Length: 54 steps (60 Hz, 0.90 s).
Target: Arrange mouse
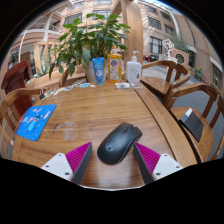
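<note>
Two pink-padded fingers of the gripper (113, 160) are standing spread wide around the black mouse (119, 143) sitting near the tabletop's (90, 105) front edge, so closing evenly on its flanks should be giving a secure hold.

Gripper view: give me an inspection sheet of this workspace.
Surface: wooden table, mostly bare in the middle.
Job's things: black mouse on the table, between the fingertips, gaps either side.
Clutter: blue packet beyond the fingers; potted plant, blue carton and pump bottle at the far edge.
Grippers: gripper open, not pressing the mouse.
Cables: nothing seen.
Surroundings: wooden chairs around the table; buildings behind.
</note>
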{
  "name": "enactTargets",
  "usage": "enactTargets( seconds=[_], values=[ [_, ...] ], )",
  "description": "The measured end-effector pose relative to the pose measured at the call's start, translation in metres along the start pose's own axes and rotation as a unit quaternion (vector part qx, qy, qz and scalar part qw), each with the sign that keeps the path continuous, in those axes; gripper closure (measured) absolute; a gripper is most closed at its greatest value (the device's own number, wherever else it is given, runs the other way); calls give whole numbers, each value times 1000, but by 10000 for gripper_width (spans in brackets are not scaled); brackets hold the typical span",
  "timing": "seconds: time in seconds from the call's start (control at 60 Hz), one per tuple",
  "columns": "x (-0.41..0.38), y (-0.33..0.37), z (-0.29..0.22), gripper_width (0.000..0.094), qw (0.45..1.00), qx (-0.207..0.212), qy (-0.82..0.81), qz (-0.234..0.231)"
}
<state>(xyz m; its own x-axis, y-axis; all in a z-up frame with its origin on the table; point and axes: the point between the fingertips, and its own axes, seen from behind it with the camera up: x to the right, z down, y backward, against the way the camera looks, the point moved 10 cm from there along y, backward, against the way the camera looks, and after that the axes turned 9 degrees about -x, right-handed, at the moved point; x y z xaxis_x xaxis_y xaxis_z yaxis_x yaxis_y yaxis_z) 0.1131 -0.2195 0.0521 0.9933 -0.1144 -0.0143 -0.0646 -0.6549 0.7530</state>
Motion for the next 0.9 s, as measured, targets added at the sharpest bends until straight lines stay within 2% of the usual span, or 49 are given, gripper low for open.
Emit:
enactTargets(
  seconds=[0.2,0.267,0.367,0.55,0.75,0.9],
  values=[
    [-13,-23,-28,114,1000,-4,-15,-6],
    [-15,-30,-33,216,1000,-7,-9,16],
    [-18,-37,-39,436,999,0,-15,29],
    [-18,-37,-40,553,999,10,-13,35],
    [-16,-27,-45,563,998,18,-6,58],
    [-15,12,-93,562,994,80,-22,74]
  ],
)
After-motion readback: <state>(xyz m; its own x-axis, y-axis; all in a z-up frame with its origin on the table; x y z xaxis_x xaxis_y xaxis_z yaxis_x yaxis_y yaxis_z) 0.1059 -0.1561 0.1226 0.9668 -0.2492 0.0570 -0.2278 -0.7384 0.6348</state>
